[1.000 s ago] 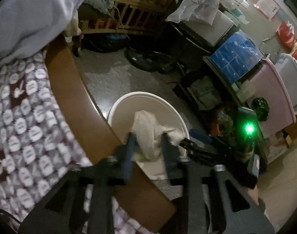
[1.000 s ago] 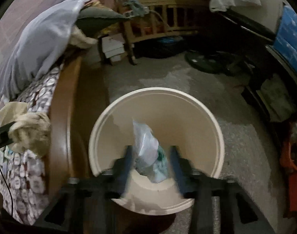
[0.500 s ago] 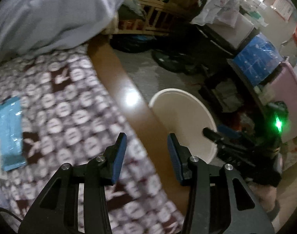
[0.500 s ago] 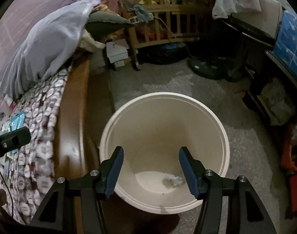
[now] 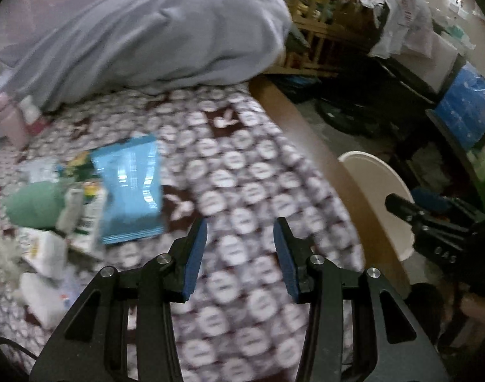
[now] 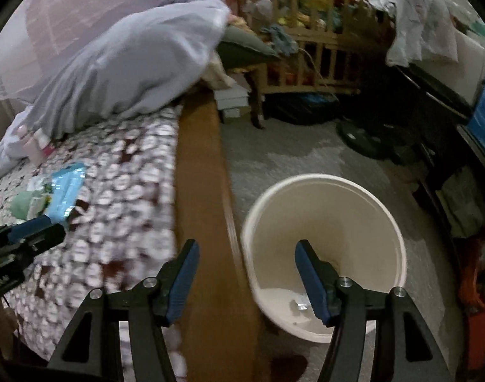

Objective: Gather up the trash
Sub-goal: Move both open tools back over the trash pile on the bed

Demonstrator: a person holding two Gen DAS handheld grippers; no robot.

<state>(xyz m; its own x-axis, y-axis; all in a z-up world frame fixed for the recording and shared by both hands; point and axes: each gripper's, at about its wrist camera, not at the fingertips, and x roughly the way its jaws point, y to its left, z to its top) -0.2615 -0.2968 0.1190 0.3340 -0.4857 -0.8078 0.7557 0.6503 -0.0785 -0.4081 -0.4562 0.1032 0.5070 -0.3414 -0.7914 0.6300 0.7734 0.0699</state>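
My left gripper (image 5: 241, 226) hangs open over the patterned bedspread (image 5: 242, 172), with nothing between its blue pads. Ahead of it to the left lies a blue snack packet (image 5: 131, 187) beside a green bundle (image 5: 32, 203) and white wrappers (image 5: 45, 254). My right gripper (image 6: 247, 248) is above the wooden bed rail (image 6: 201, 191) and the rim of the cream bucket (image 6: 322, 178). Its jaws are opening and hold nothing. A small crumpled piece of trash (image 6: 298, 305) lies on the bucket's bottom. The blue packet (image 6: 65, 187) shows at the far left in the right wrist view.
A grey-blue blanket (image 5: 147, 31) is piled at the head of the bed, with a pink bottle (image 5: 13, 121) at its edge. A wooden crib (image 6: 315, 47), a dark fan base (image 6: 360, 137) and cluttered shelves with a blue box (image 5: 468, 108) ring the carpeted floor.
Both grippers let go of the bags they held over the bucket. Both then swung left, the left one out over the bed, the right one to the bed rail.
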